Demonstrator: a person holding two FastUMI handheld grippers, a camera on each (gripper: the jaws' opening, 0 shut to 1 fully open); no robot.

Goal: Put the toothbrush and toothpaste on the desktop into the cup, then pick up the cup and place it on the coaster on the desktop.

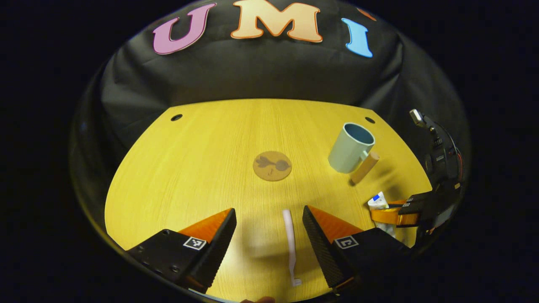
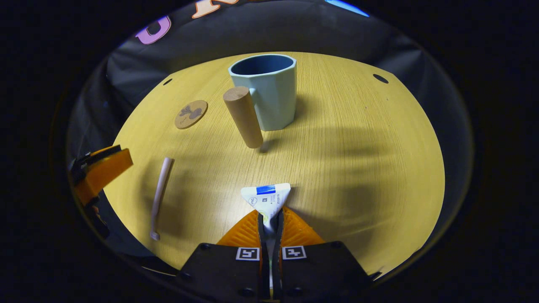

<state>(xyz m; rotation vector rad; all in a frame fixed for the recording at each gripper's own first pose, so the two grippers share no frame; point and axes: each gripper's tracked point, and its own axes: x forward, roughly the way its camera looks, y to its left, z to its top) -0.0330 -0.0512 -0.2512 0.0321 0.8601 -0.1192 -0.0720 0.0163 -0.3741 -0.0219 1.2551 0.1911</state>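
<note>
Both views look forward and down over the yellow surface (image 1: 189, 168) toward the booth wall — the left gripper view from its near edge, the right gripper view lower and closer to the cup (image 2: 269, 90). Both share cup, coaster (image 1: 272, 166) and toothbrush (image 2: 159, 193).

One cup (image 2: 269, 90), one coaster (image 2: 191, 114), one toothbrush (image 2: 159, 193), one toothpaste (image 2: 267, 198)

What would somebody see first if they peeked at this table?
Probably the right tongs pinching the toothpaste near the front of the yellow table. Next, the pale blue cup with its stick-like wooden handle stands farther back, the round coaster to its left. The left tongs gape open around the toothbrush lying flat.
</note>
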